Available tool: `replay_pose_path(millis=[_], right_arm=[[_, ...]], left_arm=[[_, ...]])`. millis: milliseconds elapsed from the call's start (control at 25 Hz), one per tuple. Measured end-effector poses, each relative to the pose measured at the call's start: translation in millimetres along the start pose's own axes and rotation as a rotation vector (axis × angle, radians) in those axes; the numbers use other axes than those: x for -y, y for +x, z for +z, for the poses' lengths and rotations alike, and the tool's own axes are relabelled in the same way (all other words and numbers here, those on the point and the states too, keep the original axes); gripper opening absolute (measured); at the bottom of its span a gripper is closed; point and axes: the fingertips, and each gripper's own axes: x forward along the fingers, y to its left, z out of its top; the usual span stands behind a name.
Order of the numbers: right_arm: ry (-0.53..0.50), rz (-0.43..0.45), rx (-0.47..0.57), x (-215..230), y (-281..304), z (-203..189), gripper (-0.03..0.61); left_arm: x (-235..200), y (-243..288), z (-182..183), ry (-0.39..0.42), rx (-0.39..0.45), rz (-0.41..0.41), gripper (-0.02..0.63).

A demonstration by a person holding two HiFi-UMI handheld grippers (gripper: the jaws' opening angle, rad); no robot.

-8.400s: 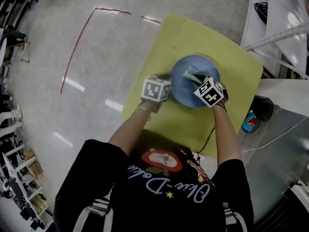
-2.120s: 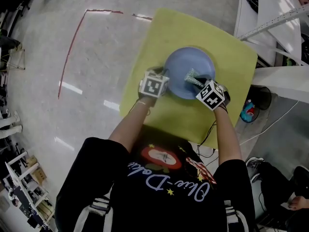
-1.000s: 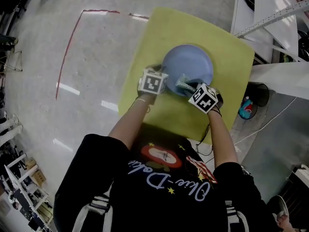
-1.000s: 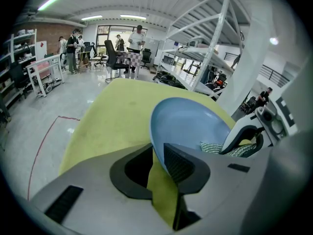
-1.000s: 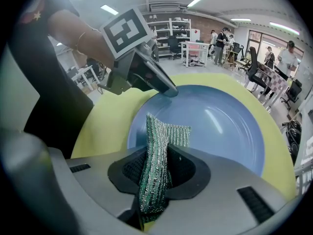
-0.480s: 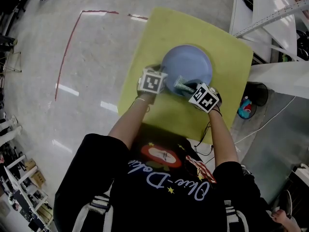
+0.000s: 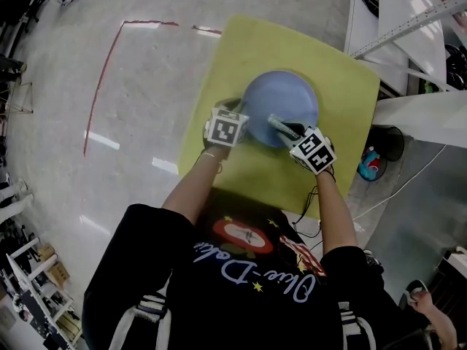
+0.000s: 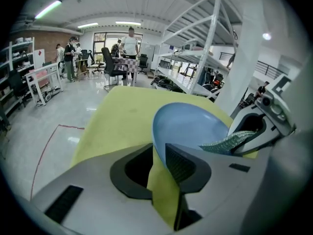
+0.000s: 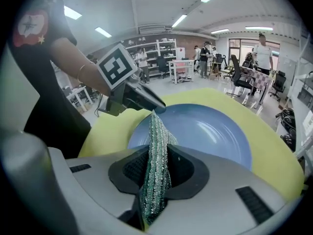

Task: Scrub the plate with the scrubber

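Blue plate (image 7: 281, 100): sat flat on the yellow desk (image 7: 343, 86), toward its far half. The inside looked glossy, with no soil I could make out.
Scrubber (image 9: 155, 131): green-silver mesh pad, standing edge-up out of the right tool and leaning over the plate's near rim. I could not tell whether its tip touched the plate.
Right tool (image 7: 295, 132): jaws were clamped on the scrubber's lower half. It pointed steeply down at the plate from the near right.
Left tool (image 8: 157, 153): stood at the plate's near-left rim, with the rim running in between the jaws. The jaws had just been opening and a gap showed beside the rim, so I judged the rim was not pinched.
Step in hand: judged to be a pause between scrubbing strokes, or the wind-down, with the plate unbraced.
Doing it well: if more scrubbing was meant, the left tool would need to close on the rim first. A smooth plate on a smooth desk would likely skate under a sideways push. The scrubber's broad face, not its edge, should lie on the plate, pressed lightly, working in overlapping circles from middle to rim.
Watch for: the two tools stood close together at the near rim, so strokes toward the left risked knocking one against the other.
Surroundings: shelving stood beside the desk and people were far off across the room, none near the work.
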Motion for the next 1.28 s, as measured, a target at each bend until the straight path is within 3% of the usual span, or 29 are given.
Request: replay_pose_path(millis=[280,560,960,1280], right_arm=[[0.122,-0.103,0.189,8.5,-24.8,18.8,0.061],[0.265,-0.187,0.410,3.0,-58.4,41.8,0.061],[0.281,-0.262,0.618,-15.1,-118.3,64.6,0.061],[0.291,-0.366,0.703,-31.5,-157.2,76.2,0.061]], left_arm=[[0.0,-32.9,16.7,0.054,0.132,0.042,0.011],[38.6,-69.3,32.4,0.082,0.273,-0.043,0.003],[90.0,-128.7,69.5,0.164,0.470,-0.057,0.003],[118.3,-163.3,94.6,0.256,0.574,-0.142,0.003]])
